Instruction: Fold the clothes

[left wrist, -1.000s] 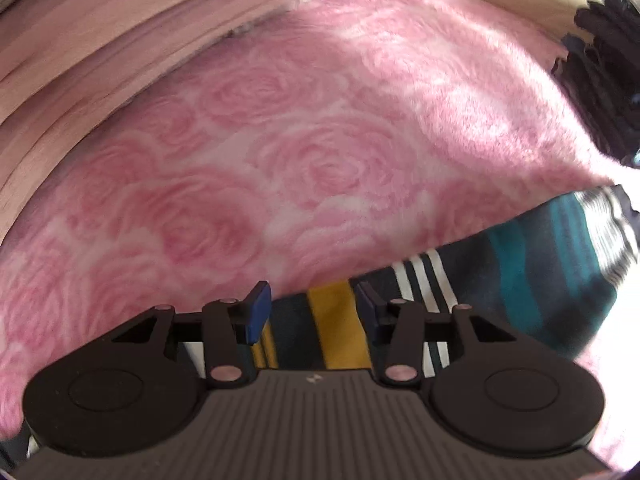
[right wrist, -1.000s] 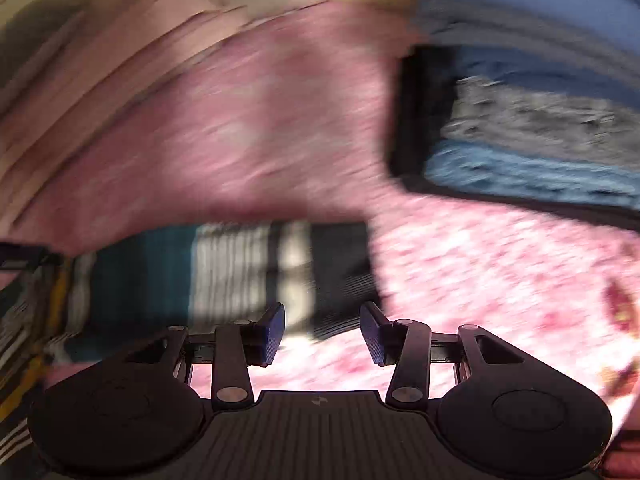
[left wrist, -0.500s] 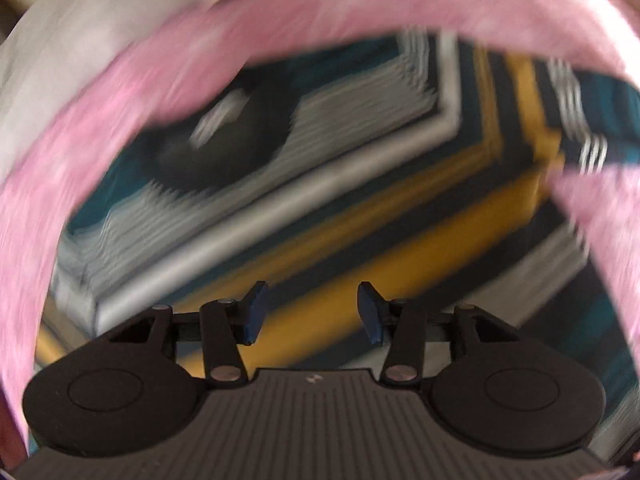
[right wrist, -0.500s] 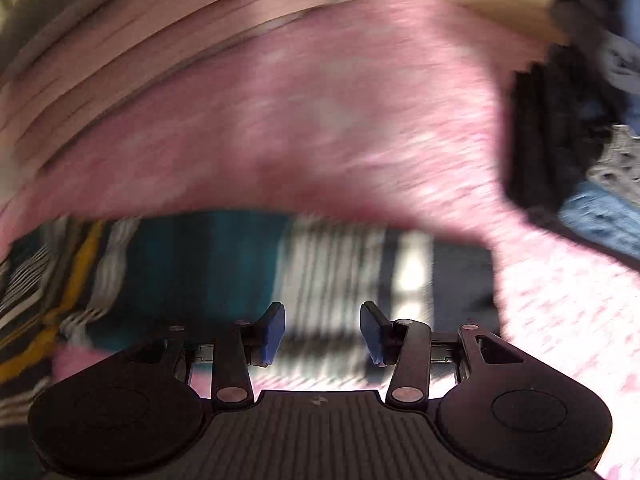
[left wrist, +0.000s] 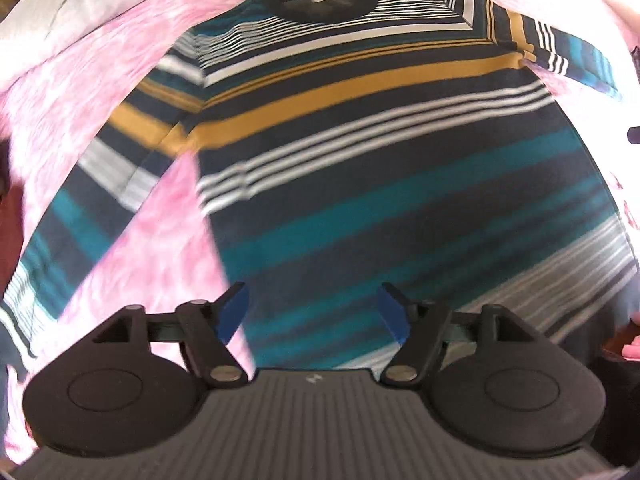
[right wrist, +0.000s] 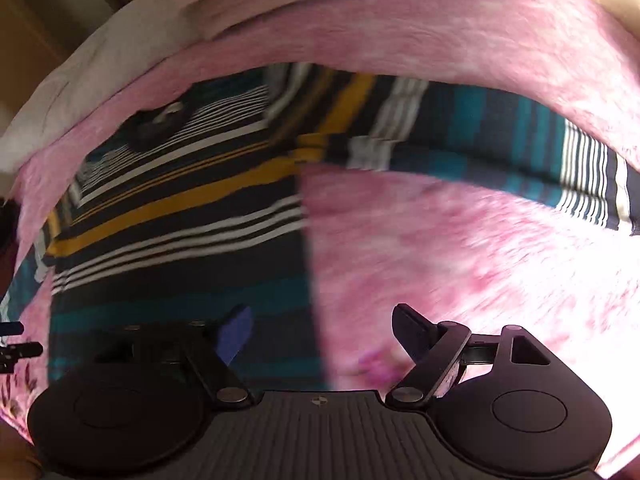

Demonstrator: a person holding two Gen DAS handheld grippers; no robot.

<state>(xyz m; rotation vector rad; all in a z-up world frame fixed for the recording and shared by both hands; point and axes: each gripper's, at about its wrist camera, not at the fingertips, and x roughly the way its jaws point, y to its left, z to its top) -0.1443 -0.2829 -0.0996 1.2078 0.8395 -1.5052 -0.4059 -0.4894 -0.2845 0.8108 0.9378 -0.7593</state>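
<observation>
A long-sleeved striped sweater (left wrist: 360, 160) in navy, teal, white and mustard lies flat on a pink rose-patterned blanket (left wrist: 152, 248), collar at the top, both sleeves spread out. My left gripper (left wrist: 314, 314) hovers over its lower left side edge, jaws opening, nothing between them. In the right wrist view the same sweater (right wrist: 180, 240) fills the left half, its right sleeve (right wrist: 500, 148) stretching across the top. My right gripper (right wrist: 322, 330) hangs above the sweater's right side edge, jaws opening and empty.
The pink blanket (right wrist: 460, 260) covers a bed. A white sheet or pillow (right wrist: 100, 64) lies beyond it at the upper left, with a wooden door or cabinet (right wrist: 48, 8) behind. A dark object (right wrist: 16, 350) shows at the left edge.
Both grippers swept away from the sleeve ends toward the sweater's body and opened wider. The folded clothes pile has left the right wrist view; the whole sweater now shows in the left wrist view.
</observation>
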